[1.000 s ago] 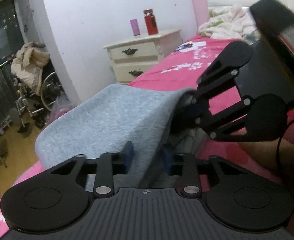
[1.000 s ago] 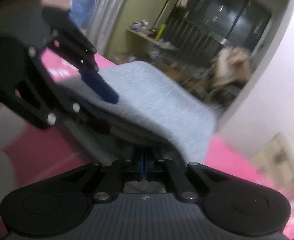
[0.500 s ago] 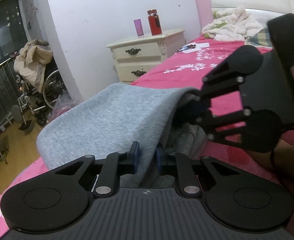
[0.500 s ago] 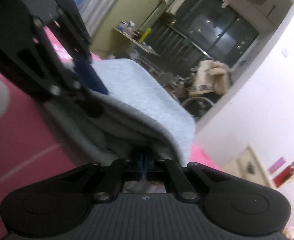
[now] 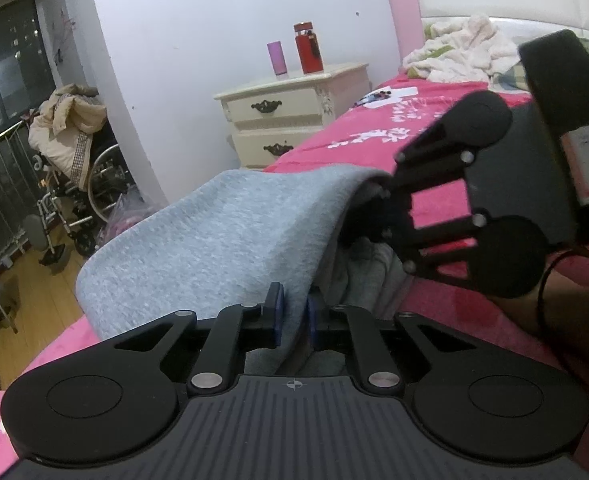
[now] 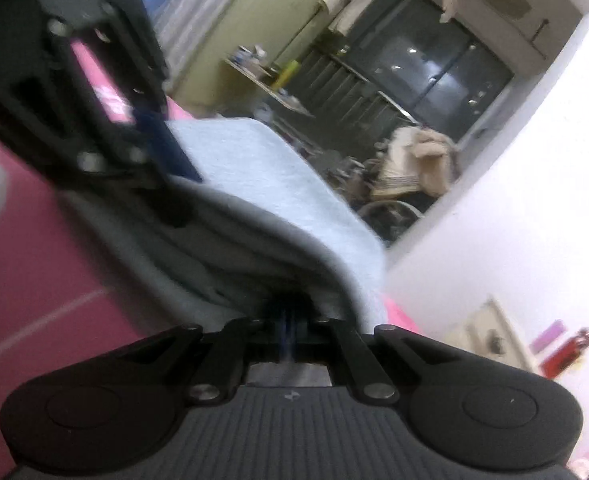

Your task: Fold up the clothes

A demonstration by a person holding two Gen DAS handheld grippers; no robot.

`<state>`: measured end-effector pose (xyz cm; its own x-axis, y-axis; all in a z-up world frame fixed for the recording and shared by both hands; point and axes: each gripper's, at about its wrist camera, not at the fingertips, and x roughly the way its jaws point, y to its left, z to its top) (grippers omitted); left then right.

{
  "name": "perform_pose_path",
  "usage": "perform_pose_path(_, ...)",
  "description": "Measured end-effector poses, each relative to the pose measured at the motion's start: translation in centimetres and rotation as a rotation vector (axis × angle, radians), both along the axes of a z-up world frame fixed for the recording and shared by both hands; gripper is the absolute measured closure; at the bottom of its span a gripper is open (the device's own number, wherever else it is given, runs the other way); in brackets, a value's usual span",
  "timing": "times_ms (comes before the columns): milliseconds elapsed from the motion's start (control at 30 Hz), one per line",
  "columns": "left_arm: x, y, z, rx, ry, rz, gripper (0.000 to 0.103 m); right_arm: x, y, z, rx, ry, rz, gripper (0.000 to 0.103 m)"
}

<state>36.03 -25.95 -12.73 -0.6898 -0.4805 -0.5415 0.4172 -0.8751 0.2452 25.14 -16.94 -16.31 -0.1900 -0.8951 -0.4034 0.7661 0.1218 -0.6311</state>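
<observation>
Pink-covered bed [image 5: 434,148] with white floral print, carrying everything in play; soft grey fleece garment [image 5: 214,240] draped in a raised hump near the bed's foot-side edge, one flank falling toward the wooden floor beyond that edge, darker inner layers bunched beneath the lifted fold. Cream two-drawer nightstand [image 5: 290,120] beside the bed at its head end, bearing a red bottle [image 5: 308,48] and a lilac cup [image 5: 277,58]; pale crumpled blanket [image 5: 462,52] heaped at the headboard.

Step in hand, on these views: securing two grips along one edge of the garment ahead of a fold. Right tool [image 6: 290,320] pressed fully together on the grey cloth, holding the fold's far corner clear of the bed, seen side-on in the left wrist view [image 5: 390,216] with fabric hooded over its tip. Left tool [image 5: 292,314] closing at this moment, blue pads [image 5: 275,312] either side of the garment's near edge, cloth plainly between them and seemingly just caught, though the pinch not yet full.

Next move, as a judgement: finishing the left pinch until the cloth cannot slip, then carrying both corners together across the bed in one level sweep, keeping the edge taut between the two tools so the fold lands straight. Risks: thick fleece sliding from a shallow bite, and the hanging flank dragging the garment off the bed's edge.
</observation>
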Motion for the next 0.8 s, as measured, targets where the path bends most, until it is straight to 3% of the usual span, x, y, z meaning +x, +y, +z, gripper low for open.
perform_pose_path(167,0.0,0.0,-0.2,0.002,-0.004,0.001,0.093,0.2,1.3,-0.1,-0.021,0.014,0.058,0.103)
perform_pose_path(233,0.1,0.1,-0.3,0.003,-0.007,0.001,0.093,0.8,1.9,-0.4,-0.039,0.062,0.087,0.103)
perform_pose_path(367,0.0,0.2,-0.2,-0.002,-0.012,-0.001,0.093,0.1,0.8,-0.5,-0.019,0.088,-0.066,0.103)
perform_pose_path(533,0.0,0.1,-0.5,0.005,-0.021,0.005,0.093,0.7,2.8,0.6,-0.055,0.056,-0.014,0.102)
perform_pose_path(600,0.0,0.1,-0.5,0.007,-0.024,0.007,0.092,0.3,3.0,1.0,-0.023,0.003,-0.014,0.101)
perform_pose_path(733,-0.1,0.3,-0.1,0.003,-0.024,-0.003,0.086,-2.6,2.8,2.3,0.072,-0.197,-0.085,0.093)
perform_pose_path(800,-0.4,0.3,0.0,0.004,-0.019,-0.012,0.079,-4.4,3.6,2.7,0.115,-0.309,-0.124,0.078)
